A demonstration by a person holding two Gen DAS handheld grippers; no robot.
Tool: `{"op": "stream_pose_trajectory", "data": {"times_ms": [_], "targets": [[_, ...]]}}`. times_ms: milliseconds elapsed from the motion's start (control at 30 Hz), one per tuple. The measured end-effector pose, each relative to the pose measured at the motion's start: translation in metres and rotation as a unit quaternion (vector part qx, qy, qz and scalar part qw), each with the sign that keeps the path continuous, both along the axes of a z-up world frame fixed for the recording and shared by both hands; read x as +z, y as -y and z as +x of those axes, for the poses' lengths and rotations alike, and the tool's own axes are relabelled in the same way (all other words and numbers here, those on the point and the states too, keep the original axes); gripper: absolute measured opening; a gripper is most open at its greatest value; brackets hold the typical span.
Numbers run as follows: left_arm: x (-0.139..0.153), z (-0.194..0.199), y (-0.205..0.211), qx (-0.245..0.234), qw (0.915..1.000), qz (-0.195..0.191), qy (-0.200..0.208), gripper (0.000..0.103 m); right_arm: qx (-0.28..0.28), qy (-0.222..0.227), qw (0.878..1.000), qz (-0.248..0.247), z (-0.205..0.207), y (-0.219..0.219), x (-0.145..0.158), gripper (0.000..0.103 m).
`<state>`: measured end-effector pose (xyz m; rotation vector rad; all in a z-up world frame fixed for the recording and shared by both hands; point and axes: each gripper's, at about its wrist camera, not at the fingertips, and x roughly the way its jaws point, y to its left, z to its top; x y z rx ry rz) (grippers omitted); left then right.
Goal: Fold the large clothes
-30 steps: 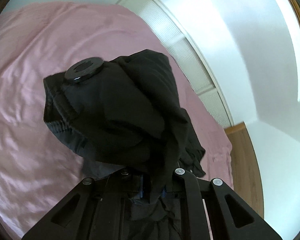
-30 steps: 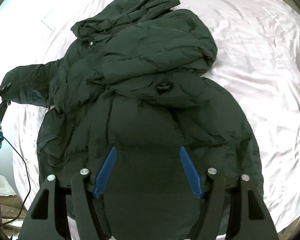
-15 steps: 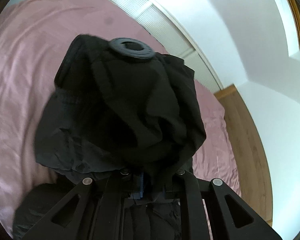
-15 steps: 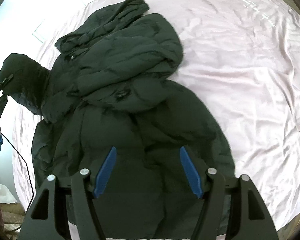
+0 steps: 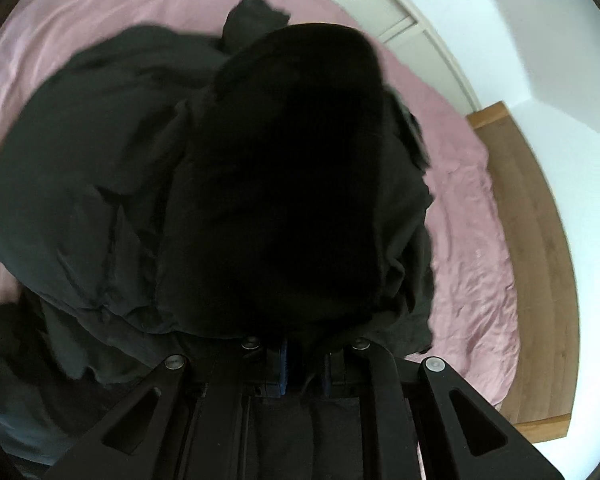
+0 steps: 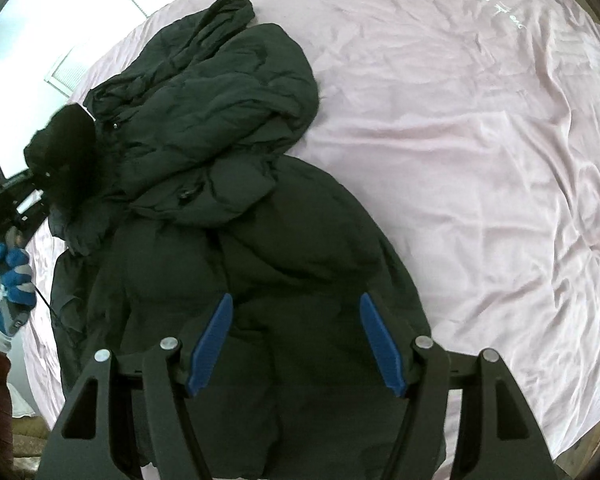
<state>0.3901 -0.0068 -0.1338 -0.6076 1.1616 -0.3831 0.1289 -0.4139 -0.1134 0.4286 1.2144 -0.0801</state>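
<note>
Jacket sleeve point(image 5: 292, 184) between left fingers point(image 5: 284, 360)

Black padded jacket point(image 6: 228, 128), pale pink sheet point(image 6: 460, 140), blue glove point(image 6: 8, 280), brown wood floor point(image 5: 540, 280)

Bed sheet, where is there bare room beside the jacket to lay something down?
The pink bed sheet lies bare to the right of the dark puffer jacket, up to the far edge. The left side is crowded: only a narrow strip by the left tool gripping the sleeve.
</note>
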Motion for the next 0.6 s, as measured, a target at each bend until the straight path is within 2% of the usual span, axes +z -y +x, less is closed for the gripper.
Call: {"op": "stream_pose_trajectory", "data": {"times_ms": [167, 333, 433, 467, 567, 600], "targets": [[-0.008, 0.002, 0.020, -0.005, 0.9998, 0.010, -0.018, 0.013, -0.006, -0.003, 1.000, 0.002, -0.002, 0.011, -0.006, 0.066], [0.004, -0.006, 0.044, -0.013, 0.9997, 0.003, -0.019, 0.021, -0.009, -0.005, 1.000, 0.003, -0.003, 0.016, -0.009, 0.066], [-0.001, -0.013, 0.042, -0.020, 0.9996, -0.004, -0.022, 0.026, -0.009, -0.004, 1.000, 0.003, -0.002, 0.016, -0.010, 0.066], [-0.003, -0.015, 0.042, -0.023, 0.9995, -0.006, -0.023, 0.028, -0.008, -0.004, 1.000, 0.004, -0.001, 0.014, -0.010, 0.066], [-0.006, -0.020, 0.043, -0.032, 0.9989, -0.022, -0.025, 0.050, -0.004, -0.003, 1.000, 0.004, 0.000, 0.011, -0.010, 0.066], [-0.006, -0.021, 0.041, -0.036, 0.9986, -0.028, -0.026, 0.051, -0.002, -0.002, 1.000, 0.003, 0.001, 0.009, -0.010, 0.066]]}}
